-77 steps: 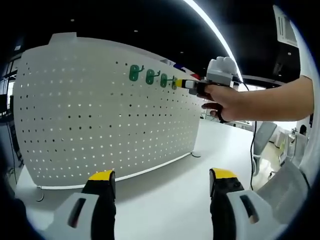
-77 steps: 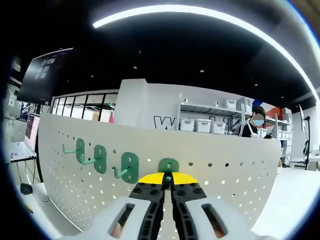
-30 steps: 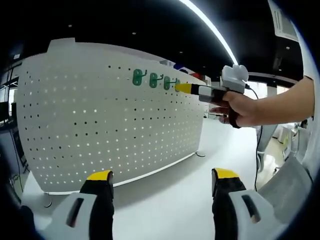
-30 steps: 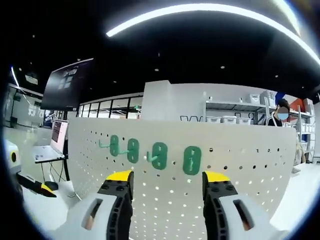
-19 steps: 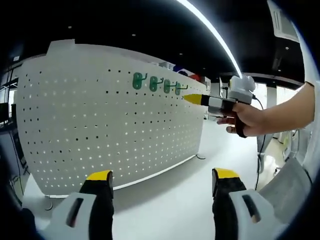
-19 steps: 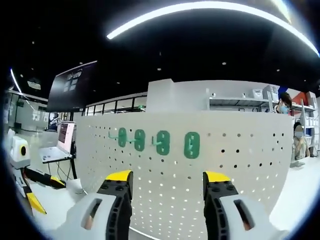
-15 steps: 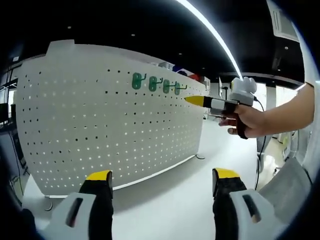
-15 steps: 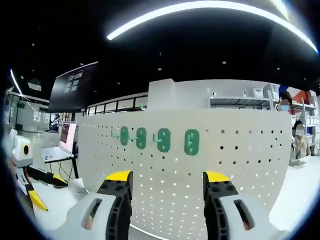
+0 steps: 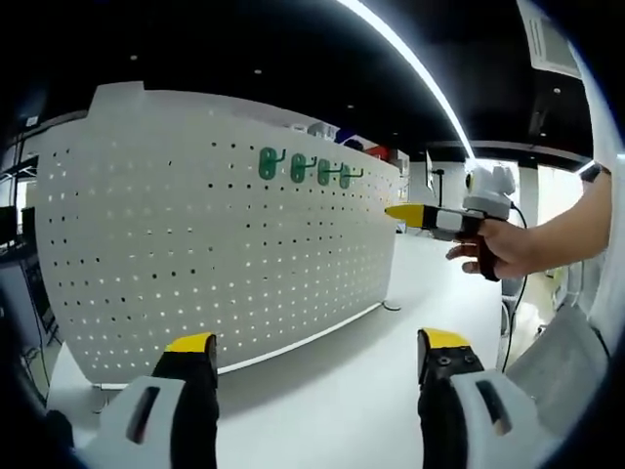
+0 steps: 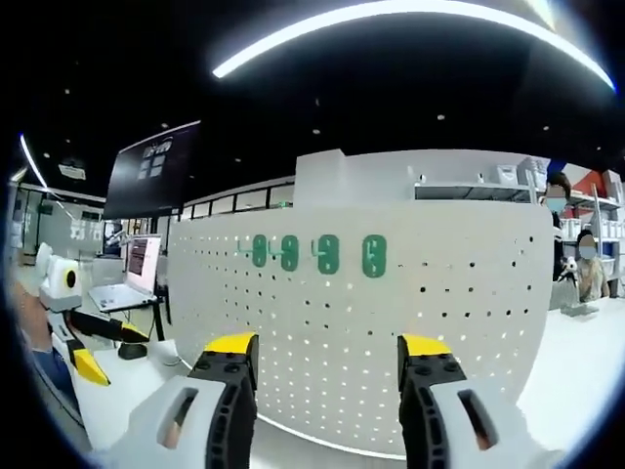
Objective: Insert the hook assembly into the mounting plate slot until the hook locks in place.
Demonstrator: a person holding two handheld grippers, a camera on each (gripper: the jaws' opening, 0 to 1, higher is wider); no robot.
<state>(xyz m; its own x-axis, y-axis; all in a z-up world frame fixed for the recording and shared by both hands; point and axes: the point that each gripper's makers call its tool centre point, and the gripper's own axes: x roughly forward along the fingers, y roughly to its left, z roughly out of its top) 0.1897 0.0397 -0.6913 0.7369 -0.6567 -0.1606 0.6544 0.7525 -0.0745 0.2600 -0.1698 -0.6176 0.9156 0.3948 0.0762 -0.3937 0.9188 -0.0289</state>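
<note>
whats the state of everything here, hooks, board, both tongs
hooks: four green ones, mounted in a row near the top of the board
board: upright on the table, white, perforated
left tongs: open, holding nothing, apart from the board
right tongs: open, holding nothing, apart from the board
laptop: open, on the table left of the board
</note>
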